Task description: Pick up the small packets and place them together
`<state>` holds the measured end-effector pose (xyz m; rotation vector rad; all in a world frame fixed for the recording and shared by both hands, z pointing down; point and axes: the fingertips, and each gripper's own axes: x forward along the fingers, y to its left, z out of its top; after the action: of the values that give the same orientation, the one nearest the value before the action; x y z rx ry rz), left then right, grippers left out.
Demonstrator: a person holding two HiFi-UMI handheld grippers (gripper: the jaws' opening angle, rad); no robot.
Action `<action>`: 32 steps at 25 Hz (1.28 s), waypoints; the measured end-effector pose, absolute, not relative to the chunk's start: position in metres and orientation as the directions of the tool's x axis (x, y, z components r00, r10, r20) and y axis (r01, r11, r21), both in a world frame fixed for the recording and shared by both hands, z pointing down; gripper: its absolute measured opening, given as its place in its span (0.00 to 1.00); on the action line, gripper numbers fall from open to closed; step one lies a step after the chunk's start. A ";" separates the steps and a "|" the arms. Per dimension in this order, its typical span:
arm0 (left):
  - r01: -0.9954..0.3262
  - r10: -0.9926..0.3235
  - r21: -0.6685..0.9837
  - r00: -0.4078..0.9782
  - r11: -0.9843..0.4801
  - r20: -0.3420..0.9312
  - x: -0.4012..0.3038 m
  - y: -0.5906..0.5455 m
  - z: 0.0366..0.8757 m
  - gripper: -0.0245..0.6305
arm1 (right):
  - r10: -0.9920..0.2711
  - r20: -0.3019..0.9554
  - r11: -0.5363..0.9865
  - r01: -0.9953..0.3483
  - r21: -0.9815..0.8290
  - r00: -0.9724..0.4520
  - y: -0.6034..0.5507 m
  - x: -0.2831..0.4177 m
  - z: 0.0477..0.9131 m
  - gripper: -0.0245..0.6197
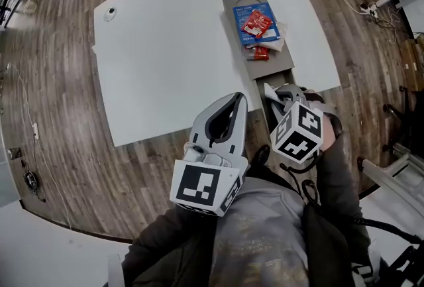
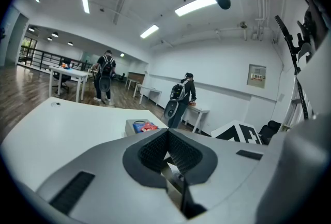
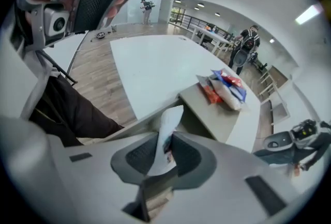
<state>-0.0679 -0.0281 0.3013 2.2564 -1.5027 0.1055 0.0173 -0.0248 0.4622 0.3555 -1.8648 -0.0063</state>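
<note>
A small white packet [image 3: 171, 120] stands upright between the jaws of my right gripper [image 3: 164, 139], which is shut on it. In the head view this gripper [image 1: 277, 95] hangs over the near end of a long grey tray [image 1: 236, 6] at the white table's right edge, with the packet's corner [image 1: 269, 89] showing. A pile of blue, red and white packets [image 1: 257, 26] lies on the tray's far half, also seen from the right gripper [image 3: 225, 88]. My left gripper [image 1: 237, 102] hovers at the table's near edge, left of the tray; its jaws [image 2: 166, 134] meet, with nothing between them.
The white table [image 1: 165, 47] carries a small round object [image 1: 110, 12] at its far left. Two people with backpacks [image 2: 106, 75] [image 2: 182, 98] stand at other tables further back. Wood floor surrounds the table, with cables at left and a chair frame [image 1: 397, 173] at right.
</note>
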 end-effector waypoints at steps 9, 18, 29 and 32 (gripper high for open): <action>-0.880 -0.856 0.237 0.463 -0.412 0.231 -0.023 0.008 0.263 0.04 | -0.400 0.798 0.898 -0.364 0.246 -0.450 -0.009 0.018 0.384 0.17; -0.880 -0.857 0.231 0.464 -0.416 0.226 -0.007 0.017 0.265 0.04 | -0.421 0.773 0.890 -0.383 0.249 -0.475 -0.001 0.028 0.384 0.17; -0.889 -0.868 0.262 0.437 -0.376 0.235 -0.060 -0.062 0.272 0.04 | -0.515 0.713 0.829 -0.489 0.272 -0.476 -0.104 -0.003 0.347 0.17; -0.888 -0.864 0.280 0.435 -0.365 0.252 -0.078 -0.082 0.277 0.04 | -0.544 0.710 0.806 -0.514 0.294 -0.446 -0.137 -0.011 0.340 0.17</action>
<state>-0.0778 -0.0817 0.2773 2.3206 -1.4914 0.0869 -0.0109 -0.1367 0.3403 0.7780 -2.1269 -0.0446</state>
